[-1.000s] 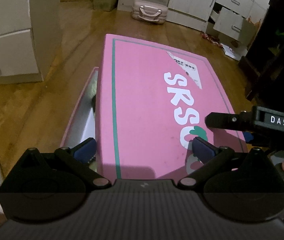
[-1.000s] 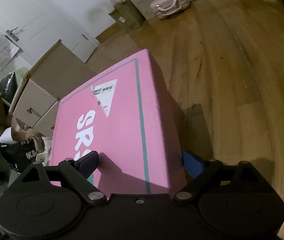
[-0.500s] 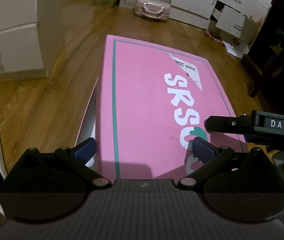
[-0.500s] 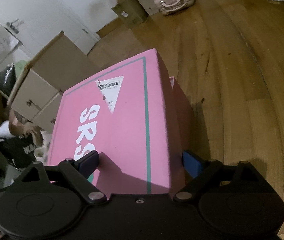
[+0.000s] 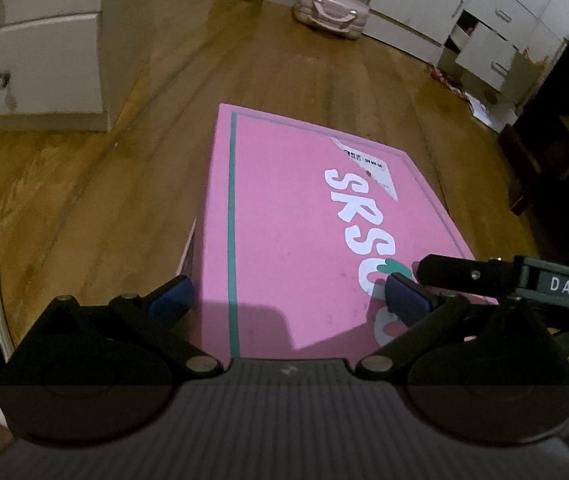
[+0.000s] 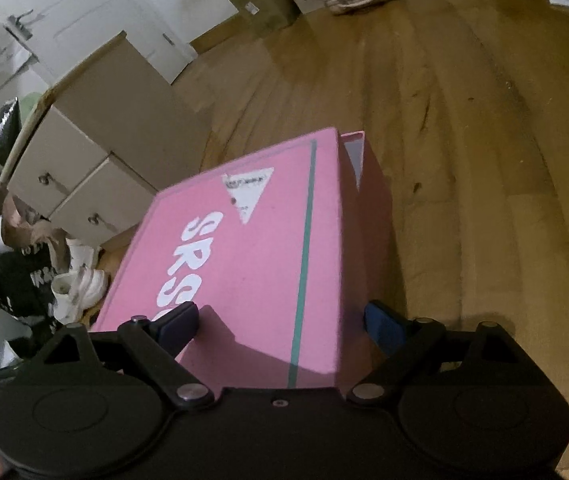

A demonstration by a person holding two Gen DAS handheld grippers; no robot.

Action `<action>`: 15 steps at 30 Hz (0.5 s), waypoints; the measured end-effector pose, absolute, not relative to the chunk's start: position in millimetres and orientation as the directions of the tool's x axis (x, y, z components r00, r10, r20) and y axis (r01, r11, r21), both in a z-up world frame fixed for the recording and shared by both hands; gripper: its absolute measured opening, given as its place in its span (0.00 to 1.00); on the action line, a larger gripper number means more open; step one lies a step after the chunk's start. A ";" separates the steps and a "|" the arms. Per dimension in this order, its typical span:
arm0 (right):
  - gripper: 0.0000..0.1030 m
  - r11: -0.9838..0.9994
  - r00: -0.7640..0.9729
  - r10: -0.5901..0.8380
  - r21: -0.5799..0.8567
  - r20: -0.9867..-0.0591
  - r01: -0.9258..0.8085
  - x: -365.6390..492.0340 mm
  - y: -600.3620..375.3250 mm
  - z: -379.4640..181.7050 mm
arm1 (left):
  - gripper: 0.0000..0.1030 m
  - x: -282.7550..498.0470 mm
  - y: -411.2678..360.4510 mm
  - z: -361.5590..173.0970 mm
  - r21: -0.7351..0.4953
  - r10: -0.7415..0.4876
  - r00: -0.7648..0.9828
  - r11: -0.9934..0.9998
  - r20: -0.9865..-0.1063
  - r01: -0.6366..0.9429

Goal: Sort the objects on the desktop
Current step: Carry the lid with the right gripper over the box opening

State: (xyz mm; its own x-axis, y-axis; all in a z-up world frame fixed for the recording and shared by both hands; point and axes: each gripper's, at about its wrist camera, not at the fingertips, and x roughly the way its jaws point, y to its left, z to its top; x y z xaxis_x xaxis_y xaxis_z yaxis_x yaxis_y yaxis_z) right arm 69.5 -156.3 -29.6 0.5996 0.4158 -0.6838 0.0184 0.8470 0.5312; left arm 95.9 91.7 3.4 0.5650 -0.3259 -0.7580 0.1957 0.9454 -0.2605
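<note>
Left wrist: pink suitcase (image 5: 330,10) beyond pink box (image 5: 304,232).

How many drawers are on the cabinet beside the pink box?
2: upper drawer and lower drawer, stacked on the cabinet left of the box. Others may be hidden.

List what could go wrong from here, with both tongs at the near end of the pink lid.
1. The pink cardboard lid sits askew: the box base's rim shows at the far right corner, so pressing down could jam or crease it.
2. Left tongs and right tongs are both open and crowded at one end; in the left view, a right finger nearly meets a left one, so they may collide.
</note>
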 end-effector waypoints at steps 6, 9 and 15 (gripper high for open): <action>0.91 0.823 0.625 0.428 0.568 -0.652 0.028 78.8 -159.3 -31.9 | 1.00 116.1 95.9 -6.4 -0.288 -0.352 0.550 0.936 -0.757 0.202; 0.91 0.832 0.630 0.408 0.553 -0.661 0.041 82.5 -154.5 -35.6 | 1.00 126.3 95.8 -10.3 -0.277 -0.344 0.543 0.939 -0.766 0.203; 0.91 0.820 0.627 0.421 0.570 -0.655 0.046 87.8 -145.9 -51.3 | 1.00 140.0 88.3 -5.3 -0.180 -0.288 0.565 0.954 -0.773 0.241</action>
